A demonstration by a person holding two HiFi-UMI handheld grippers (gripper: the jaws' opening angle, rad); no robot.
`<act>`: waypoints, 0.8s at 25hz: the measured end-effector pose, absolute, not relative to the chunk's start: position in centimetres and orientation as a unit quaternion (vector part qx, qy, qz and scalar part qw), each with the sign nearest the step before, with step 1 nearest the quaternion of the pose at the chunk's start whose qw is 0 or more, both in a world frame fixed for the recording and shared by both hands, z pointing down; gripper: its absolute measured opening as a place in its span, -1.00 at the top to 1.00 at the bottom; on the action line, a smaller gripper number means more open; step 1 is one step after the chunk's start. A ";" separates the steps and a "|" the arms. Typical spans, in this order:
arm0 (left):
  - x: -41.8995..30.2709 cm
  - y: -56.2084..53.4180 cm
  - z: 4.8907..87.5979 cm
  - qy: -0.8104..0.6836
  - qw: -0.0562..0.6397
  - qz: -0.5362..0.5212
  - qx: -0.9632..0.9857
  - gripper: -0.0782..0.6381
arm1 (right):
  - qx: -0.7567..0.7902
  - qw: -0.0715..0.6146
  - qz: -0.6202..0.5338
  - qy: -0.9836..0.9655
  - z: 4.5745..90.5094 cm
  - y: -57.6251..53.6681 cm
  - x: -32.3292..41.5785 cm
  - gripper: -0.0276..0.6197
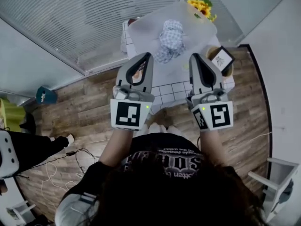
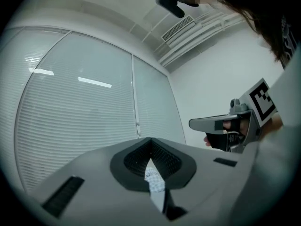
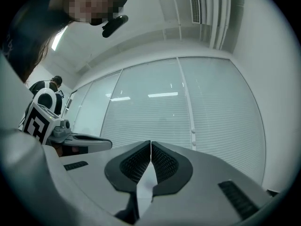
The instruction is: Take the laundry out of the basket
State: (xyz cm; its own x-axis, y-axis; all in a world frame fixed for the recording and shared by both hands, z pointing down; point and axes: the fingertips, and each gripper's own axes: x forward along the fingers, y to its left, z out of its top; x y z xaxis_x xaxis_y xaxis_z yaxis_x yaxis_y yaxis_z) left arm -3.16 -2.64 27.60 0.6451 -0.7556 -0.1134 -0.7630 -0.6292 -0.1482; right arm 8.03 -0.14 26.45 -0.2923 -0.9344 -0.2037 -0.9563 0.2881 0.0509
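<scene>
Laundry (image 1: 171, 39), a checked bundle, sits heaped mid-desk in the head view, well apart from both claws and outside the basket (image 1: 209, 52), which stands at the desk's (image 1: 146, 29) right edge with a framed picture (image 1: 221, 58) lying across its mouth. Judging by that, the cloth is already out. The left claw (image 1: 147, 56) and right claw (image 1: 194, 57) are held side by side at chest height, roughly level, short of the near desk edge, which reads as a resting pose rather than a reach. Sunflowers (image 1: 202, 7) occupy the far corner. Bare floor (image 1: 89, 112) lies to the left, and a wall closes in on the right.

In the left gripper view, the left claw (image 2: 150, 142) has its jaws pressed together and grips nothing. The checked cloth (image 2: 154, 175) shows only through the slit below them, far off. The right claw (image 2: 221, 125) hovers just beside it, and blinds (image 2: 80, 112) fill the background.

In the right gripper view, the right claw (image 3: 150, 146) is likewise closed and empty, with its pads meeting at the tip. The left claw (image 3: 77, 141) is alongside it, with open air ahead.
</scene>
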 end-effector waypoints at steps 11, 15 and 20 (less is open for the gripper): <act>-4.9 -3.9 28.5 0.402 0.075 0.016 -0.912 0.78 | -0.611 0.066 0.080 0.785 26.8 -0.9 7.3 0.83; -4.9 -4.0 29.0 0.393 0.074 0.014 -0.917 0.78 | -0.617 0.062 0.081 0.780 27.0 -0.6 7.1 0.82; -3.5 -4.8 29.0 0.383 0.075 0.014 -0.921 0.78 | -0.622 0.066 0.085 0.775 26.9 -1.1 8.2 0.82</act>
State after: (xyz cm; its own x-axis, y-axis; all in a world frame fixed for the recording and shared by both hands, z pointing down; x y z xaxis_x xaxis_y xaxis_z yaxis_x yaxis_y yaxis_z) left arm -3.46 -4.81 28.97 0.7061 -0.7032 -0.0834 -0.7075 -0.6953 -0.1265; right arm 8.16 -1.09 26.89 -0.2169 -0.9537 -0.2083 -0.9762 0.2110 0.0504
